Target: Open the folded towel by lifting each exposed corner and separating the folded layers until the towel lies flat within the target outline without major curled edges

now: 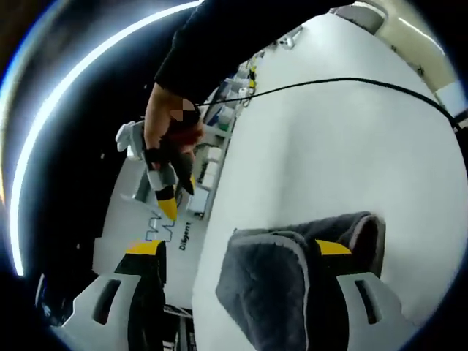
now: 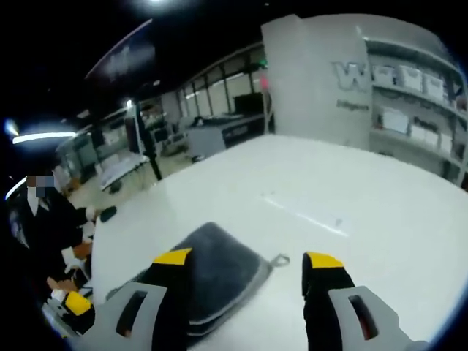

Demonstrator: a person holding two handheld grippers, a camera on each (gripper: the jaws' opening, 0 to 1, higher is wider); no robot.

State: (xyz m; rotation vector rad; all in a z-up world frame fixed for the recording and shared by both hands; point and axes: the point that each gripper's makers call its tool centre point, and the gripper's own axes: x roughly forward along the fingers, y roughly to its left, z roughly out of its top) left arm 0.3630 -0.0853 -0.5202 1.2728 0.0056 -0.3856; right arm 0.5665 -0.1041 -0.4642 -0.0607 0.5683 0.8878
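A folded dark grey towel [image 1: 274, 285] lies on the white table [image 1: 351, 161]. My left gripper [image 1: 238, 248] stands open just above it, its right jaw over the towel's folded edge and its left jaw off the table's side. In the right gripper view the same towel [image 2: 216, 267] lies flat with a small hanging loop [image 2: 280, 259] at its corner. My right gripper [image 2: 247, 258] is open over that corner and holds nothing. A hand carries the right gripper [image 1: 170, 197] beyond the table edge in the left gripper view. The left gripper [image 2: 77, 303] shows at the lower left.
A black cable [image 1: 351, 80] runs across the far part of the table. A faint line [image 2: 303, 217] marks the tabletop past the towel. A person in dark clothes [image 2: 40, 227] stands at the left. Shelves [image 2: 417, 110] and desks [image 2: 219, 131] lie beyond the table.
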